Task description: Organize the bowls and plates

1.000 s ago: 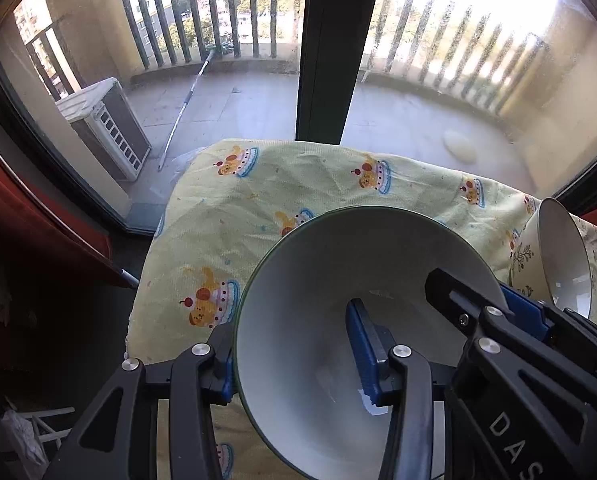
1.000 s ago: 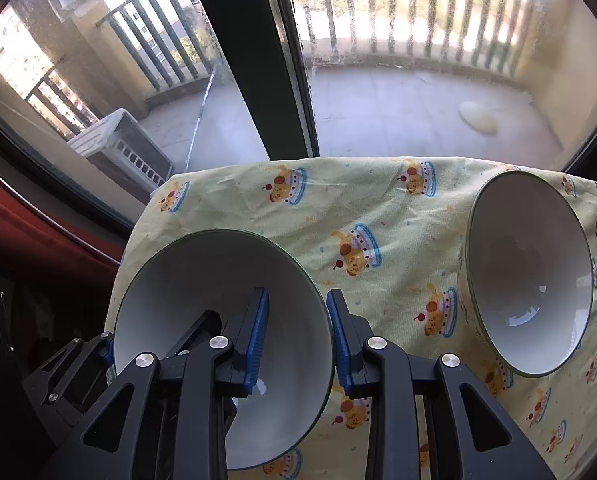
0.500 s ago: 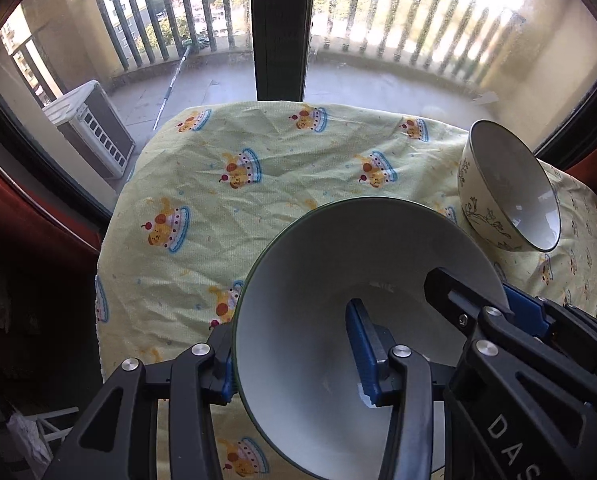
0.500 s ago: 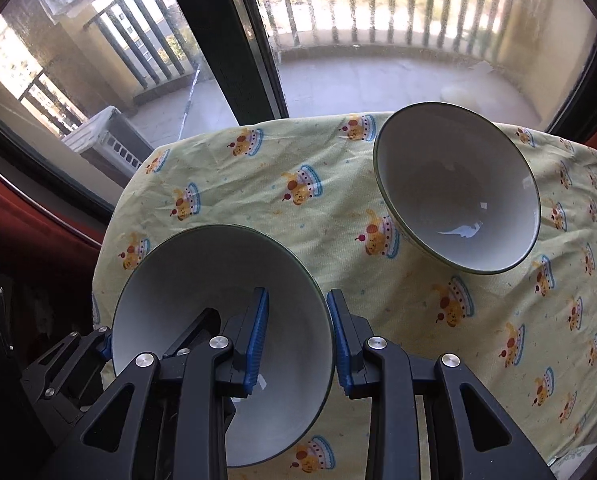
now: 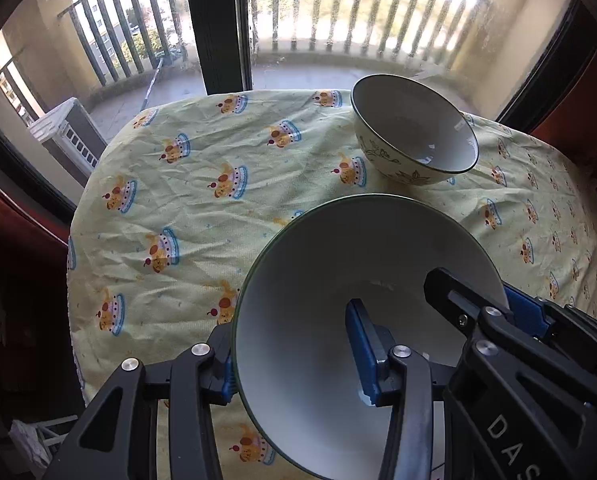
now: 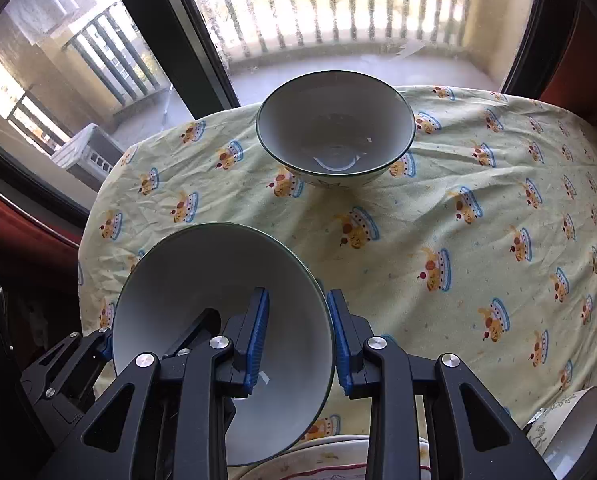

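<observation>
left gripper [image 5: 294, 354]: rim of white bowl [image 5: 338, 280] pinched
right gripper [image 6: 298, 336]: same bowl's opposite rim pinched
risk: bowl dropped if one side is released unevenly; floral bowl [image 5: 414, 136] nearby

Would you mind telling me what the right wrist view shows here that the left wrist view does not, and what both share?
Only the right wrist view shows the pale plates at its bottom edge and a third floral bowl at lower right. Only the left wrist view shows the far bowl's floral outside. Both show the yellow cartoon-print tablecloth, the upright green-rimmed far bowl, and the white green-rimmed held bowl, gripped on opposite rim sides by the left gripper and right gripper.
</observation>
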Motion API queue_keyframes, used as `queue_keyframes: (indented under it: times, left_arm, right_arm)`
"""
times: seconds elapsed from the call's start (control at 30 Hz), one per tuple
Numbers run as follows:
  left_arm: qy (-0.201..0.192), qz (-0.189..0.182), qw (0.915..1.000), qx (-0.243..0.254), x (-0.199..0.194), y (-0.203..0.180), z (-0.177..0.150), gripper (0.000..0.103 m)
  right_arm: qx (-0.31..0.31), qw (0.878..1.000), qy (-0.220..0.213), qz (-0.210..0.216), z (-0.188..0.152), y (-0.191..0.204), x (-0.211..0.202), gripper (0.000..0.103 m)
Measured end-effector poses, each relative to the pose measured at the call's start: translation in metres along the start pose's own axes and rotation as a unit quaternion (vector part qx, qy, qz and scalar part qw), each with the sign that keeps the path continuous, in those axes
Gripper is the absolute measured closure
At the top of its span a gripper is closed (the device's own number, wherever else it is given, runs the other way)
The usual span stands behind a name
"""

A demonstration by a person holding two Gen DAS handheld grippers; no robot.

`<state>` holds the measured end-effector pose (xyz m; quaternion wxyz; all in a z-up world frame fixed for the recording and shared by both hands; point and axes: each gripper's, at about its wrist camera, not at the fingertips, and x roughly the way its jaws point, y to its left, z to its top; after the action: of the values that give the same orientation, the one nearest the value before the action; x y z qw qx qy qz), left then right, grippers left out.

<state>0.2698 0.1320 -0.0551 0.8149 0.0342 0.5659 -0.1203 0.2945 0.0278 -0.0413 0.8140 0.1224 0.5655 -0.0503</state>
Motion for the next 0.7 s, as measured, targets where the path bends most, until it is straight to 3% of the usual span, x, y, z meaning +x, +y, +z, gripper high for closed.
queue_keyframes:
  times: [0.7]
  left_arm:
    - [-0.021, 0.017, 0.9995, -0.016, -0.039, -0.117, -0.038, 0.058]
  right_arm:
    - [-0.014, 1.0, -0.018, 0.02, -0.031, -0.109, -0.065, 0.069]
